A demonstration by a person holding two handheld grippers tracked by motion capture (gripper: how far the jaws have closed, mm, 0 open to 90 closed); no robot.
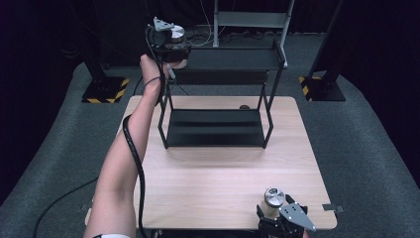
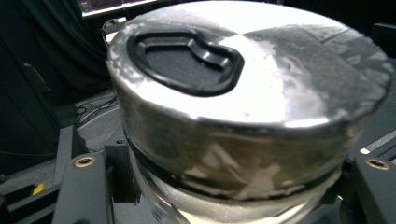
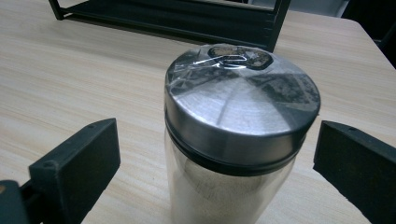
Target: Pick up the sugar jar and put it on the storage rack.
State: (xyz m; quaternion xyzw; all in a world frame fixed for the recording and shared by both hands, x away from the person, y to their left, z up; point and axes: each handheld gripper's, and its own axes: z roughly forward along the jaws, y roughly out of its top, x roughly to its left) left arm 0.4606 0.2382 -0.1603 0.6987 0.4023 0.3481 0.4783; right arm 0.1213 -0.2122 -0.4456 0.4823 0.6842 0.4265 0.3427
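My left gripper (image 1: 171,47) is raised at the upper left corner of a black two-tier shelf (image 1: 233,59), shut on a glass jar with a silver lid (image 1: 176,33). In the left gripper view the jar's lid (image 2: 243,93) looms close, with the jaws pressed against the glass on both sides. My right gripper (image 1: 277,218) stays low at the table's front edge. A second glass jar with a silver lid (image 3: 240,121) stands upright on the table between its fingers (image 3: 79,158), with a gap on each side. This jar holds a pale powder.
The shelf stands at the back of the wooden table (image 1: 223,178), its lower tier (image 1: 213,129) bare. Grey carpet surrounds the table. Metal stands with yellow-black striped bases (image 1: 106,91) flank the far side. A cable (image 1: 133,148) trails along the left forearm.
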